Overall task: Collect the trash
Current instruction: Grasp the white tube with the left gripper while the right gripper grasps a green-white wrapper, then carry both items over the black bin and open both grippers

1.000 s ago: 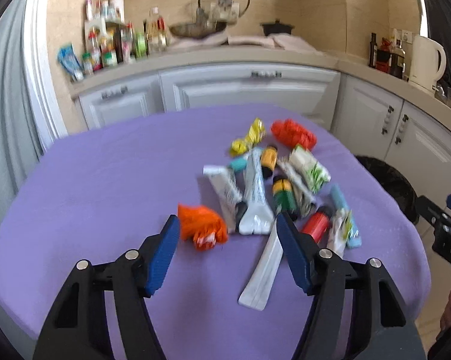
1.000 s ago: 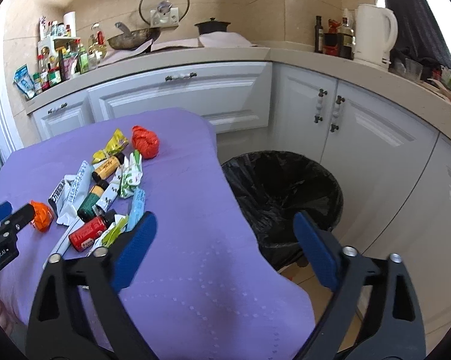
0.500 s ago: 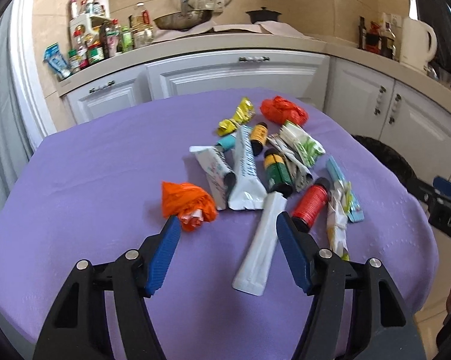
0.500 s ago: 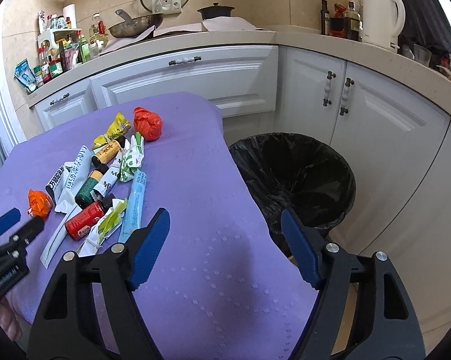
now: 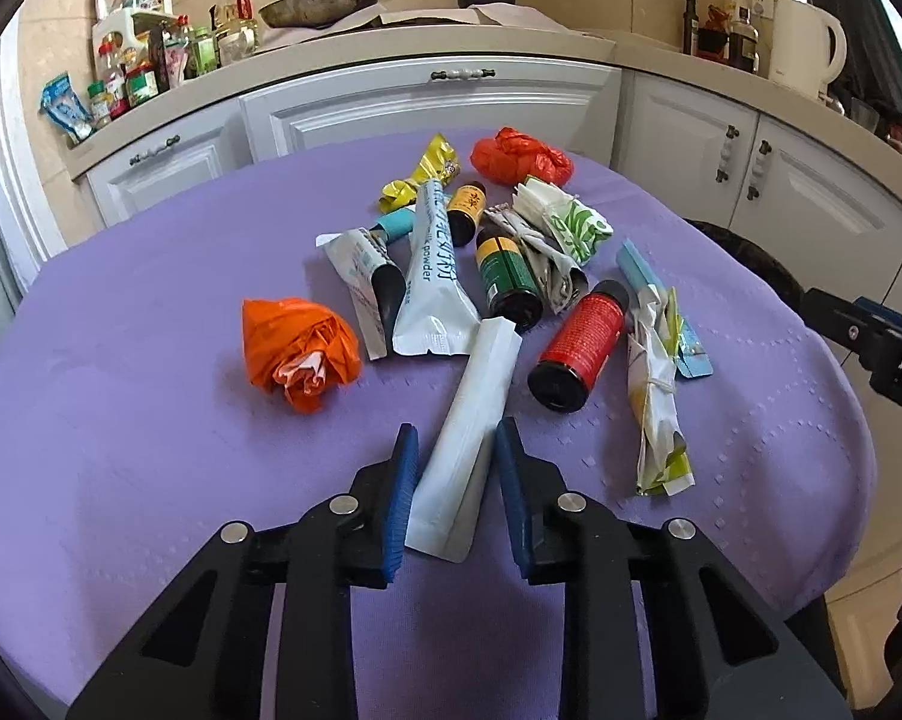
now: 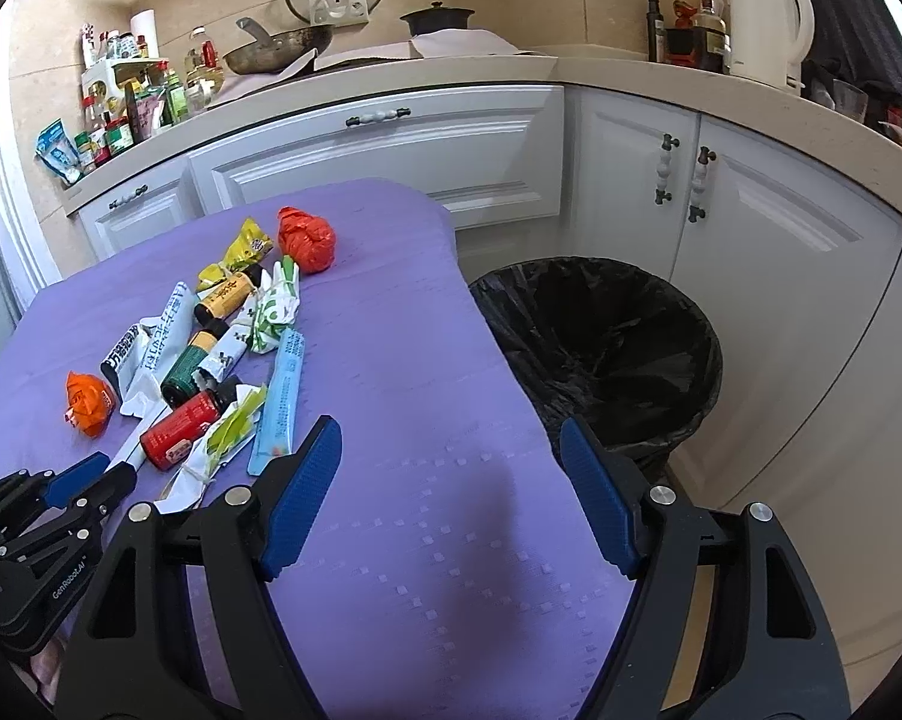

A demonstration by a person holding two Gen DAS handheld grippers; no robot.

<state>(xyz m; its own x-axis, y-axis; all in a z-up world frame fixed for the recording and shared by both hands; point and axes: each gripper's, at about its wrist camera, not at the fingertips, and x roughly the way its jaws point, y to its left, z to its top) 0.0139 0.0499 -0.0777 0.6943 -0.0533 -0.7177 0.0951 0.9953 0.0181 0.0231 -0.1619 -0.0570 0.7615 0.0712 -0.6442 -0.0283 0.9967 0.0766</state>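
Note:
A heap of trash lies on the purple table: several wrappers, small bottles and two crumpled orange bags. My left gripper has its jaws close around the near end of a long white sachet, which still rests on the table; it also shows in the right wrist view. An orange crumpled bag lies to its left and a red bottle to its right. My right gripper is open and empty above the table's right edge, next to the black-lined bin.
White kitchen cabinets and a counter with jars, a pan and a kettle curve behind the table. The bin stands on the floor between the table's right edge and the cabinets. The right gripper's body shows at the left wrist view's right edge.
My left gripper has moved forward and down over the white sachet and narrowed its jaws around it. My right gripper has shifted a little left over the table edge and stays open.

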